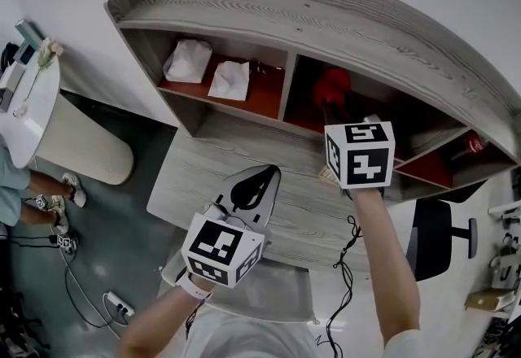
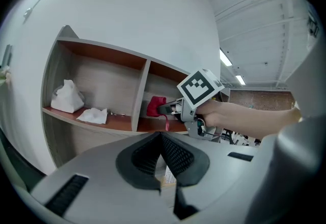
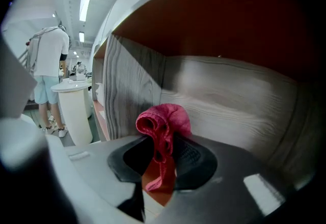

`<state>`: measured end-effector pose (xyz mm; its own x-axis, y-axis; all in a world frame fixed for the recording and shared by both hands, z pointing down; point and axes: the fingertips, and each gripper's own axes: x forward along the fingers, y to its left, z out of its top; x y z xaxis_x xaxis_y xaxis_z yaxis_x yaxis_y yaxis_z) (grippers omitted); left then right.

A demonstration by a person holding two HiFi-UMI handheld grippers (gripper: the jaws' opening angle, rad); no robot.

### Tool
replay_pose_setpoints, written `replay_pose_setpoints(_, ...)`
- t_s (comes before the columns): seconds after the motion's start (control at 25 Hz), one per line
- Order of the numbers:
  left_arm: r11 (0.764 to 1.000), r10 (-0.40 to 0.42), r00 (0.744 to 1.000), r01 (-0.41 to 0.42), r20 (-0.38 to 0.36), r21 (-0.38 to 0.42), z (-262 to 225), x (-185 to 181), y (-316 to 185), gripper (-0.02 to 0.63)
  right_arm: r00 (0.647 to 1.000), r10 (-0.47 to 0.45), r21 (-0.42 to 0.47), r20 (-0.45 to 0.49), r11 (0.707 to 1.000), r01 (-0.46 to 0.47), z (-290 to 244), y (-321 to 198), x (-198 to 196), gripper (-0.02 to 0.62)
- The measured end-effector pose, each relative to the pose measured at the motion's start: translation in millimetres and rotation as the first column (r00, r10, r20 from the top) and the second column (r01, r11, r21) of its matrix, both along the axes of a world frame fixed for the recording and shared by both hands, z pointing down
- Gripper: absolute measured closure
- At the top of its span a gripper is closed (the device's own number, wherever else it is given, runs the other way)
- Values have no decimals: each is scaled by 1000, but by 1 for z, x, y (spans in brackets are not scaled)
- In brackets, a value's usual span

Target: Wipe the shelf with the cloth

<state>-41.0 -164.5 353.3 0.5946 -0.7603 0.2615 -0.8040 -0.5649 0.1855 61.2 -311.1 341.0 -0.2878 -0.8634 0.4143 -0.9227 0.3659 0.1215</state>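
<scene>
Broadly, the grey wood-grain shelf (image 1: 326,15) is seen as a row of compartments floored in red-brown, set above a wide lower ledge (image 1: 244,161). The right gripper (image 3: 163,149) is reached into the middle compartment, close to its left dividing wall. Its jaws are clamped on the red cloth (image 3: 165,118), which is bunched above the tips with a tail hung down between them. Whether the cloth is pressed against the compartment floor cannot be made out. The left gripper (image 2: 160,139) is held over the ledge's front edge, its jaws pressed together with nothing between. A crumpled white wad (image 1: 188,61) and a flatter white piece (image 1: 229,80) are seen on the left compartment's floor.
</scene>
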Motion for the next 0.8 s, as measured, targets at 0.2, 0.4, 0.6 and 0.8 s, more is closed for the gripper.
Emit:
replay_pose_setpoints(0.2, 1000, -21, 1000, 21, -3, -4, 1, -17, -5, 600, 998, -66, -72, -15, 995, 65, 13, -26, -31, 486)
replay_pose_setpoints(0.4, 1000, -30, 1000, 30, -5, -7, 3, -28, -7, 600, 995, -72, -102, -63, 993, 65, 25, -42, -42, 486)
replay_pose_setpoints(0.6, 1000, -28, 1000, 28, 0, -11, 5, -30, -8, 600, 991, -80, -127, -105, 990, 66, 35, -50, -41, 486)
replay_pose_setpoints(0.8, 1000, -12, 1000, 12, 0, -11, 4, -19, -7, 600, 984, -86, -132, -159, 989, 65, 40, -52, -36, 486)
